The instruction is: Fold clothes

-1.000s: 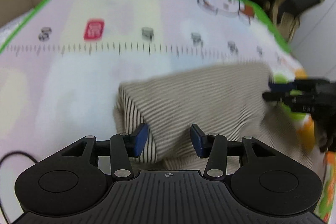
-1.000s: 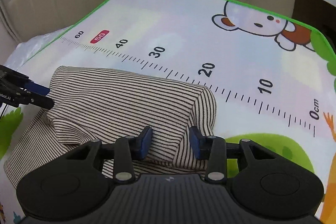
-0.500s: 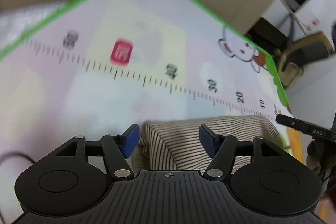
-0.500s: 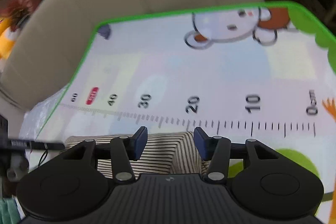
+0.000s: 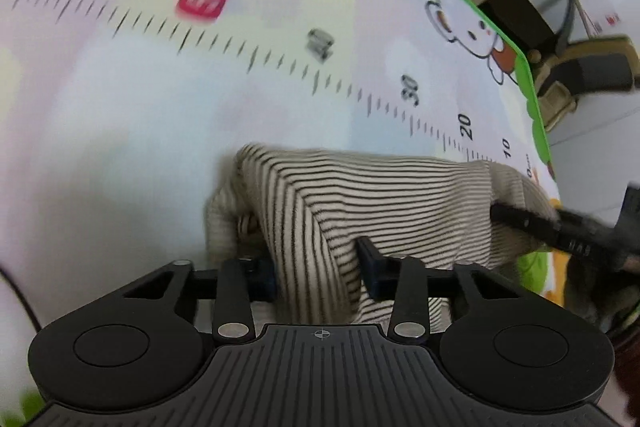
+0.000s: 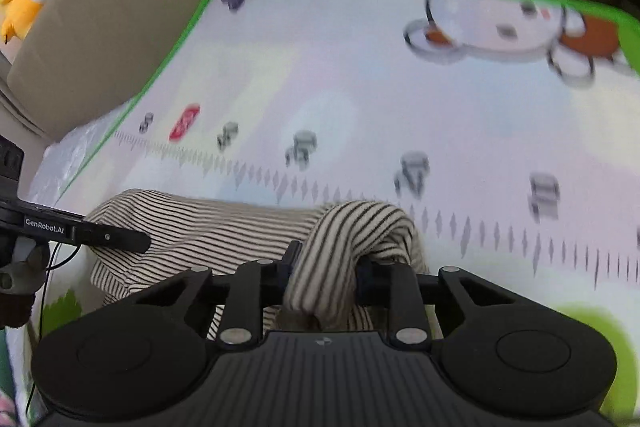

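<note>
Left gripper [image 5: 316, 269] and right gripper [image 6: 326, 269] are closing, each pinching a bunched corner of the striped garment [image 5: 384, 195] for lifting into a fold.

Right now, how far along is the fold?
Done: the striped garment already lies as a compact, doubled-over bundle on the play mat. In hand: the left gripper and right gripper are each closing on a bunched end of it. Left: carrying those ends over for what looks like another fold, then flattening; the edges still look lumpy.
</note>
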The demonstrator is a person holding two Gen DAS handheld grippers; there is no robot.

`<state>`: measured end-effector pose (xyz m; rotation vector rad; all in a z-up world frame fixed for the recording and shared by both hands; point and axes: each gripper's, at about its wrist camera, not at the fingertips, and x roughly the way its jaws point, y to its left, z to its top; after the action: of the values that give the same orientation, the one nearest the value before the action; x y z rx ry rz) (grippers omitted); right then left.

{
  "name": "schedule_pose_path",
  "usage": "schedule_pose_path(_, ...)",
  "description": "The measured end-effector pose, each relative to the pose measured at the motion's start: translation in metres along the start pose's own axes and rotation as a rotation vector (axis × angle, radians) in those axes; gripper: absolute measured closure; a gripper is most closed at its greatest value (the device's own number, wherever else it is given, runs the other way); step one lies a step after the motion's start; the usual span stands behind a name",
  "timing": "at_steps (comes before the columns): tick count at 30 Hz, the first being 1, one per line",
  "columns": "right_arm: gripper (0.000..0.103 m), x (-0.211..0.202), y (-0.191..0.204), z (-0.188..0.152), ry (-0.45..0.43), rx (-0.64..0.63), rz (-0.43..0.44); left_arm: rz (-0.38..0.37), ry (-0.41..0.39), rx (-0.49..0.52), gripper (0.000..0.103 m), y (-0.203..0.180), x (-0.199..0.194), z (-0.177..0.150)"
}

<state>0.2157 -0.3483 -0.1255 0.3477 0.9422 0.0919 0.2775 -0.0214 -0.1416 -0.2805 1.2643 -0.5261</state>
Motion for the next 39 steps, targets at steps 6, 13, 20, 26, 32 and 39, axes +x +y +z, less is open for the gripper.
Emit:
schedule_pose_path(6, 0.08, -0.017, 0.006, 0.042, -0.136, 0.023, 0.041, 0.018, -0.203, -0.001, 0.075, -0.008, -0.03, 0.05)
schedule_pose_path(13, 0.08, -0.031, 0.005, -0.001, -0.061, 0.071, 0.105, 0.005, -0.175, 0.029, 0.075, -0.011, -0.052, 0.022)
schedule_pose_path(20, 0.08, -0.034, 0.003, -0.065, 0.061, 0.13, 0.129, 0.012, -0.021, 0.041, 0.074, -0.003, -0.044, -0.035)
schedule_pose_path(26, 0.073, -0.024, 0.004, -0.091, 0.117, 0.086, 0.061, 0.054, 0.076, 0.039, 0.072, 0.006, -0.024, -0.071)
schedule_pose_path(32, 0.061, -0.036, 0.018, -0.082, 0.092, -0.064, 0.01, 0.116, 0.057, 0.092, 0.064, 0.0, -0.028, -0.072)
schedule_pose_path(39, 0.071, -0.086, 0.03, -0.036, -0.165, -0.131, 0.006, 0.117, -0.138, 0.158, 0.062, -0.023, -0.076, -0.043)
